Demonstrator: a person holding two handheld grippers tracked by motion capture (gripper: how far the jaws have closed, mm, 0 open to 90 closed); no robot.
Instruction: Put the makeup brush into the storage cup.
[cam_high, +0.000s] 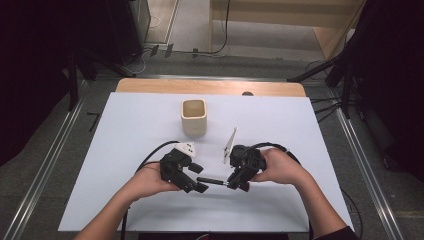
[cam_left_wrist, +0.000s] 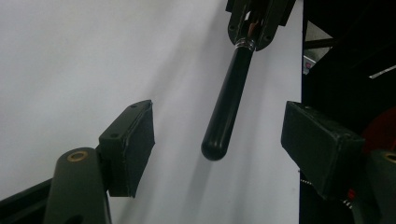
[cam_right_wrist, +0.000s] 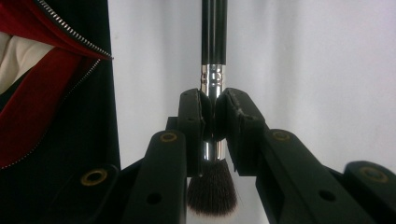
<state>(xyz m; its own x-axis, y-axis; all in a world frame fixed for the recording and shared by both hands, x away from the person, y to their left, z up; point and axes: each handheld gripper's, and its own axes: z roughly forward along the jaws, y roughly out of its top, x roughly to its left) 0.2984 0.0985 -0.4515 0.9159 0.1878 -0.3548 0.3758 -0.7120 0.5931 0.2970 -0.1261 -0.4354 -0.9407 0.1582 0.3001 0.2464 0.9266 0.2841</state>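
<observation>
Brush (cam_right_wrist: 214, 70), light and stiff-handled with soft bristles, hangs above the worktop (cam_high: 125, 130), pinched at its slick metal collar by the right tongs (cam_right_wrist: 214, 119); left tongs (cam_left_wrist: 217, 140) gape around its handle tip, probably the better hold.

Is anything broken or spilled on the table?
Nothing stands out. The cup stands upright, and the right gripper holds the makeup brush by its metal collar, handle toward the open left gripper.
</observation>
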